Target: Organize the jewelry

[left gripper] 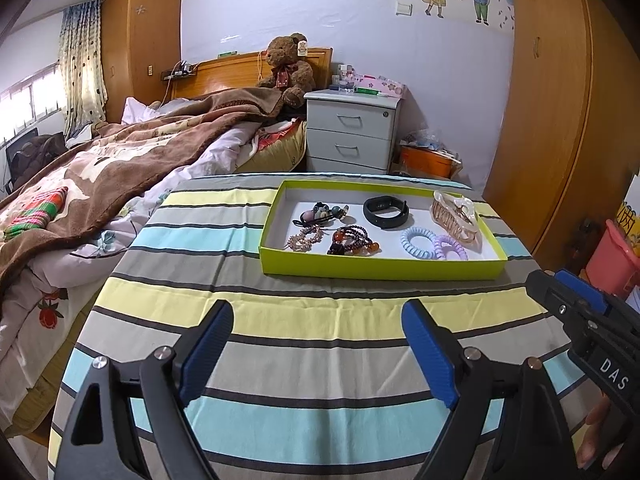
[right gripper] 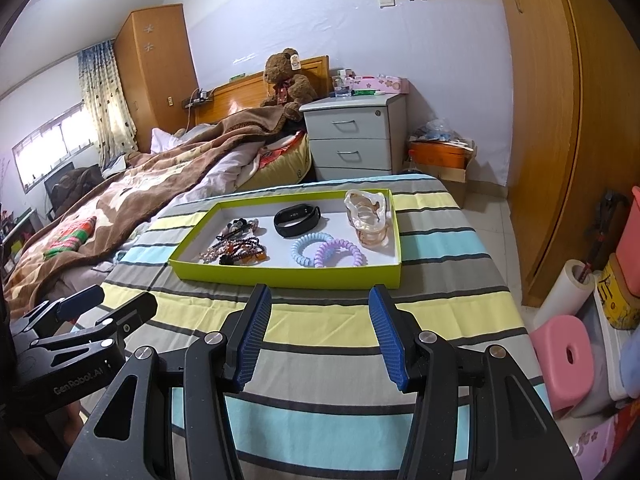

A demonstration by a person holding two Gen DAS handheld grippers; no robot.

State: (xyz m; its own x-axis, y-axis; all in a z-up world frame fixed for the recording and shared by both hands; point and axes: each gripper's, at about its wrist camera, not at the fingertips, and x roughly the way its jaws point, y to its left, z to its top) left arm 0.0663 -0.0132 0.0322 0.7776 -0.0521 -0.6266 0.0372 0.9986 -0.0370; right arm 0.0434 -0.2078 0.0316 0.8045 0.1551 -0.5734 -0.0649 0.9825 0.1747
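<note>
A lime-green tray (left gripper: pixel 380 270) (right gripper: pixel 280 278) sits on the striped tablecloth. In it lie a black wristband (left gripper: pixel 386 211) (right gripper: pixel 298 220), a pale claw hair clip (left gripper: pixel 456 216) (right gripper: pixel 370 216), a blue coil hair tie (left gripper: pixel 418 242) (right gripper: pixel 306 249), a purple coil hair tie (left gripper: pixel 450 248) (right gripper: pixel 340 254), dark bead bracelets (left gripper: pixel 354 240) (right gripper: pixel 244 252), a pink bead bracelet (left gripper: pixel 306 238) and charm hair ties (left gripper: pixel 322 212) (right gripper: pixel 240 226). My left gripper (left gripper: pixel 318 318) is open and empty, short of the tray. My right gripper (right gripper: pixel 320 300) is open and empty, just before the tray's near wall.
A bed with a brown blanket (left gripper: pixel 100 168) lies left of the table. A white nightstand (left gripper: pixel 352 136) stands behind it. A wooden wardrobe (right gripper: pixel 560 120) is at the right, with a pink stool (right gripper: pixel 568 356) and boxes on the floor beside the table.
</note>
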